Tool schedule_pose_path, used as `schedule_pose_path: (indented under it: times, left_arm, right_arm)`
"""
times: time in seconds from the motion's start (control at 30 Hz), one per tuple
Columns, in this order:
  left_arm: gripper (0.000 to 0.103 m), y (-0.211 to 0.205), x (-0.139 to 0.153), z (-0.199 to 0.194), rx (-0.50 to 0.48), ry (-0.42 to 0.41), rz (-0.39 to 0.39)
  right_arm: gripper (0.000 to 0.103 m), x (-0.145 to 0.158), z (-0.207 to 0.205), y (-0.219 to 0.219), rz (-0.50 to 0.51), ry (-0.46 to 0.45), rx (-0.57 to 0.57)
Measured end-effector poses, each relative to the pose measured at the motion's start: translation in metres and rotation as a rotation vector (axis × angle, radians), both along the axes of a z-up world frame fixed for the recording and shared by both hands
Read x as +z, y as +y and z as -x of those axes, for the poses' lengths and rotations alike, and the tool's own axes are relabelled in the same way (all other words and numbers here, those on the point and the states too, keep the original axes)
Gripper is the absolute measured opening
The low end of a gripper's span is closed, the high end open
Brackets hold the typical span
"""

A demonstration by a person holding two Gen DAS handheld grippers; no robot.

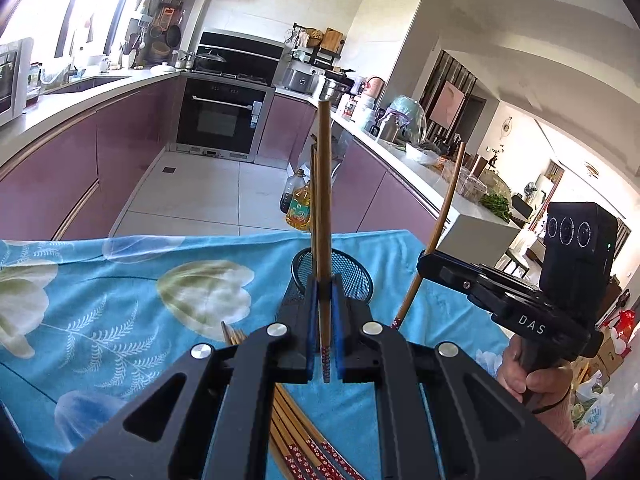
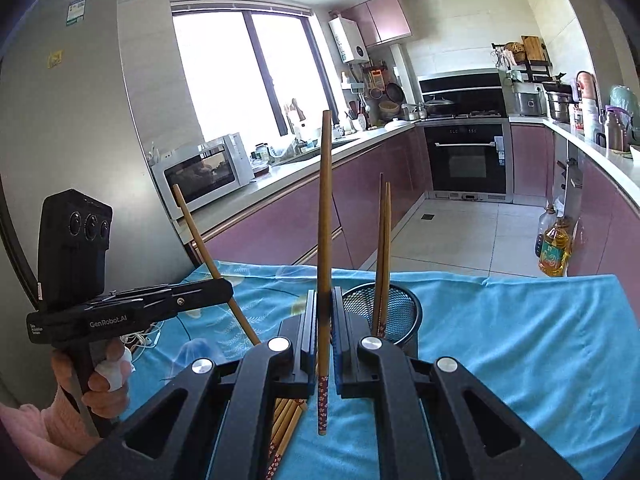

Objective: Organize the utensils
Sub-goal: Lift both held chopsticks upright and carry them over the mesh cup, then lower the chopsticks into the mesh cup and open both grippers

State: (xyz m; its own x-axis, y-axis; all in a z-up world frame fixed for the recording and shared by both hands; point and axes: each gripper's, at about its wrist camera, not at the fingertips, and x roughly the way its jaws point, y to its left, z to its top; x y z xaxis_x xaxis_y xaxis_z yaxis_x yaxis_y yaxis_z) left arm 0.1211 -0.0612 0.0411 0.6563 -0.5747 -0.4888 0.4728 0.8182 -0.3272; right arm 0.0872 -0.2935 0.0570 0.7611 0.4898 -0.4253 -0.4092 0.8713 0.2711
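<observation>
Chopsticks [image 2: 286, 416] lie bundled on the blue floral tablecloth [image 1: 120, 280] near its front edge, two more standing in the black mesh holder [image 2: 394, 312]. Left gripper [image 1: 325, 304] and right gripper [image 2: 324, 320] each clamp one upright chopstick

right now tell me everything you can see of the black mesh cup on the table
The black wire-mesh cylindrical holder stands upright on the blue floral tablecloth, toward the cloth's far edge. It looks like perforated metal with a solid rolled rim, and its open top faces up. Two brown wooden chopsticks already stand in it, patterned ends down, leaning against the rim. Its near left wall is hidden behind the right claw, so contact there cannot be judged. Nothing else visibly touches it.
</observation>
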Motion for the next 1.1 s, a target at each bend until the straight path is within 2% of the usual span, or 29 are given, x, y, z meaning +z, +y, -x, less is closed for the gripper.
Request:
schedule_pose_path:
  times: [0.4, 0.67, 0.93, 1.1]
  left_arm:
    - [0.007, -0.011, 0.039, -0.012, -0.005, -0.072, 0.008]
    - [0.007, -0.021, 0.054, -0.02, -0.005, -0.102, 0.002]
    - [0.007, -0.035, 0.053, -0.037, 0.007, -0.1, -0.054]
    - [0.007, -0.043, 0.036, -0.052, -0.004, -0.045, -0.097]
  right_arm:
    - [0.006, 0.027, -0.017, 0.0, 0.016, -0.067, -0.021]
    - [0.006, 0.037, -0.033, 0.0, 0.011, -0.093, -0.039]
    - [0.006, 0.028, -0.051, -0.003, 0.013, -0.078, -0.082]
    - [0.006, 0.013, -0.063, -0.001, 0.037, -0.037, -0.094]
